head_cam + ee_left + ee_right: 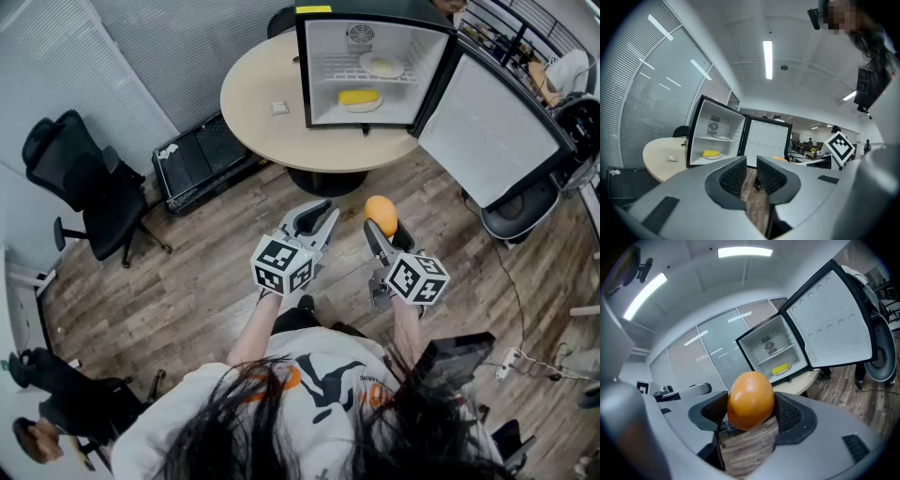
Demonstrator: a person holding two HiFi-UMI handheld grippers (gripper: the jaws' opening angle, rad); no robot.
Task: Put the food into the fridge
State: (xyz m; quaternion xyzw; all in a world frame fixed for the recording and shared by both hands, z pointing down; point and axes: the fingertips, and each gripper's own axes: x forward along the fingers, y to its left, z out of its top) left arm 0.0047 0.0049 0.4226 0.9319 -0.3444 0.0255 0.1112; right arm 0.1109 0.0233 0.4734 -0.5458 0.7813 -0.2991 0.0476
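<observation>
Dark hair [309, 436] and a white printed shirt [281, 375] fill the near edge of the head view, with both forearms reaching out over a wood-plank floor [206, 262]. Just beyond them, the left gripper [319, 216] has its jaws a narrow gap apart, with only floor showing between the pads. To its right, the right gripper [378, 227] is clamped on an orange fruit [380, 214], an egg-shaped piece wedged between both pads and held in the air above the floor, well short of the table.

Farther off stands a round beige table [258, 94] on a dark central foot. On its far right part sits a small black fridge [302, 66], its door [487, 131] swung wide open to the right. Inside, a yellow food item [359, 97] lies on a plate on the lower level, and a pale plate [382, 67] rests on the wire shelf above. A small white object [279, 108] lies on the tabletop left of the fridge.

Grey blinds [187, 42] line the far left wall. Below them, a black case [197, 159] lies on the floor beside the table. A black office chair [84, 183] stands at the left, and a grey chair [520, 211] sits under the open door at the right. Long strip lights [768, 58] run across the white ceiling.
</observation>
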